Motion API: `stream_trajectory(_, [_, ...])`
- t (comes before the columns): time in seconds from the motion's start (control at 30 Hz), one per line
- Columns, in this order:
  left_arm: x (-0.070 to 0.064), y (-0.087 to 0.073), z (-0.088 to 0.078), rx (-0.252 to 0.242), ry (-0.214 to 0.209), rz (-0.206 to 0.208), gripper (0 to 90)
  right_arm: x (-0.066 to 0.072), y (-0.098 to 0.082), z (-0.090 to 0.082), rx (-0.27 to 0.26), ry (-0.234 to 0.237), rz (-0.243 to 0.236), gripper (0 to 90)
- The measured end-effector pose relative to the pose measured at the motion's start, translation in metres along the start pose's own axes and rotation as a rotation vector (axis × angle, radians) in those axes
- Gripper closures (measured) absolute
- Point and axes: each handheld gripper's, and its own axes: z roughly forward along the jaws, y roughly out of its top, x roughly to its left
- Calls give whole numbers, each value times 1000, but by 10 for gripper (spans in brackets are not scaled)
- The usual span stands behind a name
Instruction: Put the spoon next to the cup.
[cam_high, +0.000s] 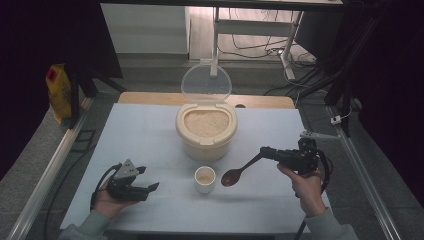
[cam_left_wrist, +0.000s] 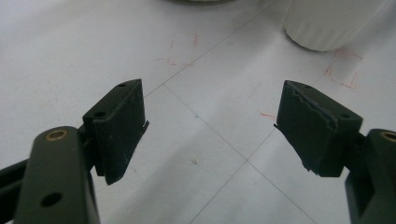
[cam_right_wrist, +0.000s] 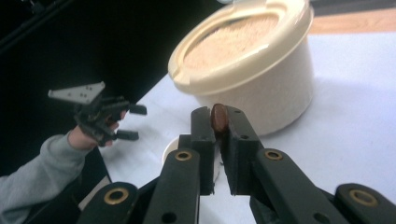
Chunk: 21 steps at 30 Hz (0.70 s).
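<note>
right hand-held gripper (cam_high: 265, 151) clamped on wooden spoon (cam_high: 239, 171) handle, bowl beside small cup (cam_high: 205, 179).

Glossy dark wood spoon (cam_high: 239, 173), matt cream plastic tub (cam_high: 206, 131), clear plastic lid (cam_high: 206, 83), white ribbed ceramic-looking cup (cam_high: 205, 179)

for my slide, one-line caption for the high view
Right claw holds a wooden spoon beside a small cup, open rice tub behind, left claw open.
</note>
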Motion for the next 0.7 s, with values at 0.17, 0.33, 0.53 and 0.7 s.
stream_trajectory(0.17, [0,0,0,0,1,0,236,2,-9,13,82,38,7,832])
stream_trajectory(0.33, [0,0,0,3,1,1,236,4,-20,31,155,82,18,832])
stream_trajectory(0.53, [0,0,0,4,1,1,236,3,-29,49,217,100,22,832])
stream_trajectory(0.7, [0,0,1,5,0,2,236,0,-33,59,253,104,31,831])
